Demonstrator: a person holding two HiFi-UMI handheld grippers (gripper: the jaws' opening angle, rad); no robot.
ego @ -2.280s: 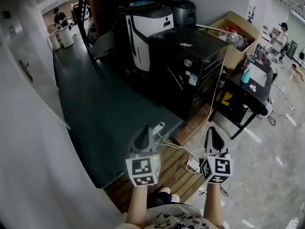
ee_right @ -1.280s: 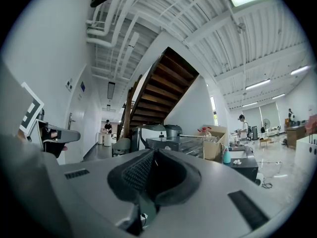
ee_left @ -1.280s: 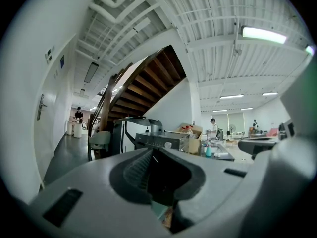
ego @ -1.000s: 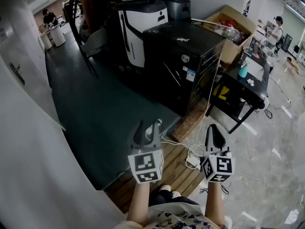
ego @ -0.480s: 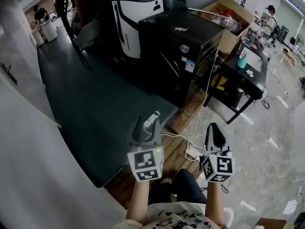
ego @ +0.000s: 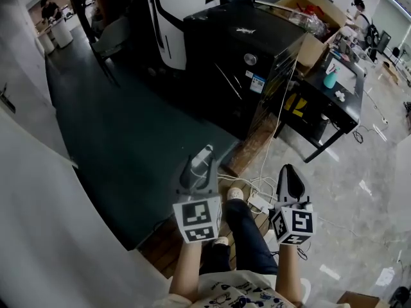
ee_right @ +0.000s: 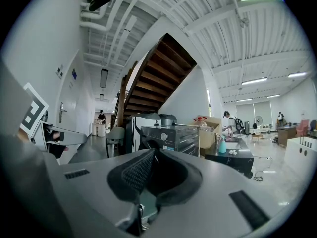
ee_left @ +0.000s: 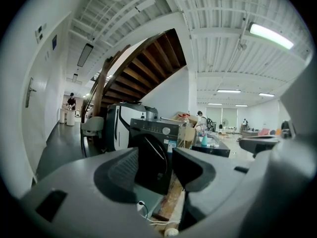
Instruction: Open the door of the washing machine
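The black washing machine (ego: 247, 56) stands on the far side of the dark floor, its round door (ego: 226, 85) shut below the silver knob (ego: 249, 59). Both grippers hang well short of it, over the wooden planks. My left gripper (ego: 196, 172) is open; its jaws have just been opening and nothing lies between them. In the left gripper view the washing machine (ee_left: 154, 133) shows through the gap of the left gripper (ee_left: 155, 161). My right gripper (ego: 289, 174) is shut and empty. In the right gripper view the washing machine (ee_right: 168, 133) stands behind the right gripper (ee_right: 154, 155).
A white appliance (ego: 172, 15) stands left of the machine, a cardboard box (ego: 316, 34) behind it. To its right is a black table (ego: 324, 108) with a teal bottle (ego: 330, 80). A power strip with cables (ego: 259, 203) lies on the planks (ego: 252, 154). A white wall (ego: 38, 223) runs along the left.
The left jaws have spread from shut to open. The view has drawn nearer to the machine, and the person's leg and shoe have stepped forward between the grippers.
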